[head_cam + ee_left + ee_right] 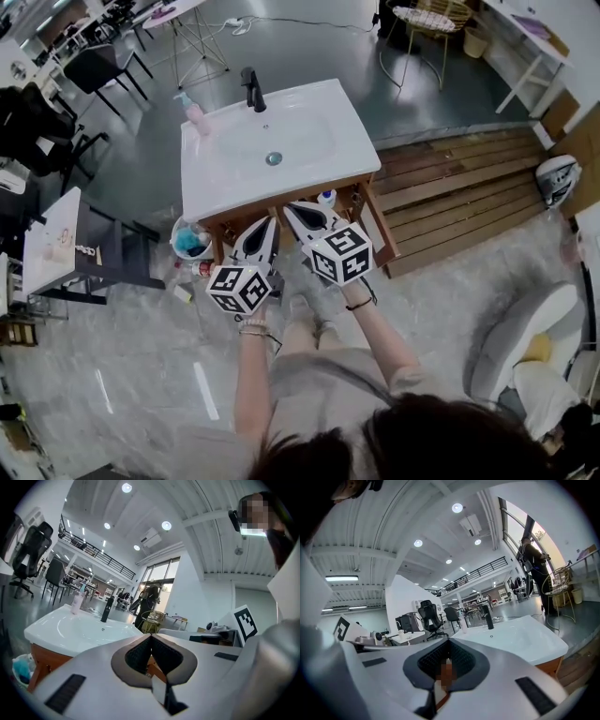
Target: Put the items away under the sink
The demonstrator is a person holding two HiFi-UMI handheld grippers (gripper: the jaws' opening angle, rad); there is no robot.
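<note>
**Pink bottle (pixel 194 114) standing on the sink top, both grippers closed and empty**

The pink bottle is standing upright on the white sink (pixel 216 183), at about 10 o'clock from the basin drain and well apart from both grippers. The black faucet (pixel 253 89) is rising at about 11 o'clock from the drain, just beside the bottle.

Below the sink top, the wooden cabinet (pixel 228 221) is showing at 6 o'clock, with its door (pixel 380 230) hanging open at about 4 o'clock. A small blue-capped bottle (pixel 326 198) is sitting just under the near edge of the sink top, at about 5 o'clock from the drain. A white bucket (pixel 178 246) holding something blue is sitting on the floor at 7 o'clock from the sink, beside the cabinet.

The person is holding the two grippers side by side in front of the cabinet, both pointing toward 12 o'clock. The left gripper (pixel 269 223) is showing its jaws pressed together with nothing between them. The right gripper (pixel 291 208) is likewise carrying its jaws fully closed and holding nothing. Neither gripper is touching any bottle.
</note>
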